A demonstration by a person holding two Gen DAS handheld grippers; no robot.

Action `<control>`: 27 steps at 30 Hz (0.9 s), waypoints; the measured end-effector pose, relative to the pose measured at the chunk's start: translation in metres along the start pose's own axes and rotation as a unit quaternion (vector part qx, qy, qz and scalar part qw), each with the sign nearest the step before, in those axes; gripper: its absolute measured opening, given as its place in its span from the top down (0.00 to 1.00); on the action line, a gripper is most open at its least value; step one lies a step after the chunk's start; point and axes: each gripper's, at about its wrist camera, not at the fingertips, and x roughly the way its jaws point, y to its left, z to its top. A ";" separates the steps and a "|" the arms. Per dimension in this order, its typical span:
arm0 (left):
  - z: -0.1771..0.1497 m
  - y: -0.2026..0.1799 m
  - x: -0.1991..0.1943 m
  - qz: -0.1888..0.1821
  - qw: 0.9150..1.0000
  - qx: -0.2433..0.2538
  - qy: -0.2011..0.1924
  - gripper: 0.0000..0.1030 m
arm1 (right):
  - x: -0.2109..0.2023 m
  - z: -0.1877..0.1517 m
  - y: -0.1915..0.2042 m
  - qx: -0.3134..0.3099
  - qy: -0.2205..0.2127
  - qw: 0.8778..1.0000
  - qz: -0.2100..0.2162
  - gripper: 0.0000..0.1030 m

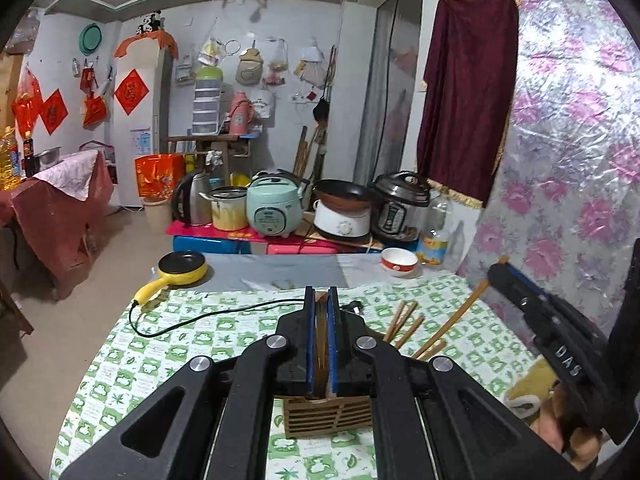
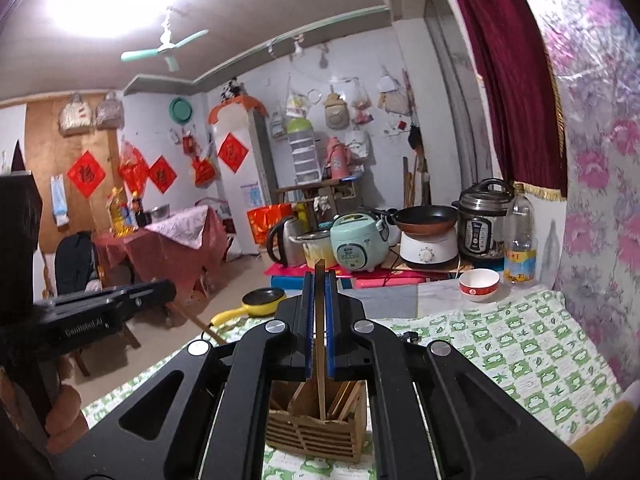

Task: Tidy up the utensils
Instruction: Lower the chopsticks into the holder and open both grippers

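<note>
A slatted wooden utensil holder (image 1: 328, 416) stands on the green checked tablecloth, also in the right wrist view (image 2: 316, 428). My left gripper (image 1: 322, 300) is shut on a wooden utensil (image 1: 321, 344) that reaches down into the holder. Several wooden chopsticks (image 1: 404, 322) and a long wooden handle (image 1: 456, 316) stick out of the holder to the right. My right gripper (image 2: 319, 280) is shut on a thin wooden stick (image 2: 320, 320) whose lower end is inside the holder among other wooden utensils (image 2: 344, 396). The right gripper's body shows in the left wrist view (image 1: 556, 340).
A yellow electric pan (image 1: 182, 268) with a black cord (image 1: 192, 320) lies at the table's far left. A red and white bowl (image 1: 399, 262) and a plastic bottle (image 1: 436, 232) stand at the far right. Cookers and a kettle (image 1: 192, 198) crowd the low surface behind. A floral wall is at the right.
</note>
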 end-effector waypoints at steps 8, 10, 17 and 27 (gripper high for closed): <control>-0.006 0.001 0.015 -0.002 1.000 0.003 0.022 0.94 | 0.016 -0.010 -0.010 0.025 0.004 1.000 -0.003 0.94; -0.007 0.001 0.019 -0.002 1.000 0.002 0.028 0.94 | 0.023 -0.014 -0.009 0.024 0.017 1.000 -0.002 0.94; -0.010 0.004 0.031 -0.004 0.999 -0.002 0.047 0.94 | 0.037 -0.023 -0.007 0.022 0.048 0.999 0.001 0.94; -0.018 0.002 0.056 0.005 0.996 0.000 0.085 0.59 | 0.068 -0.040 -0.005 0.003 0.121 0.992 -0.020 0.86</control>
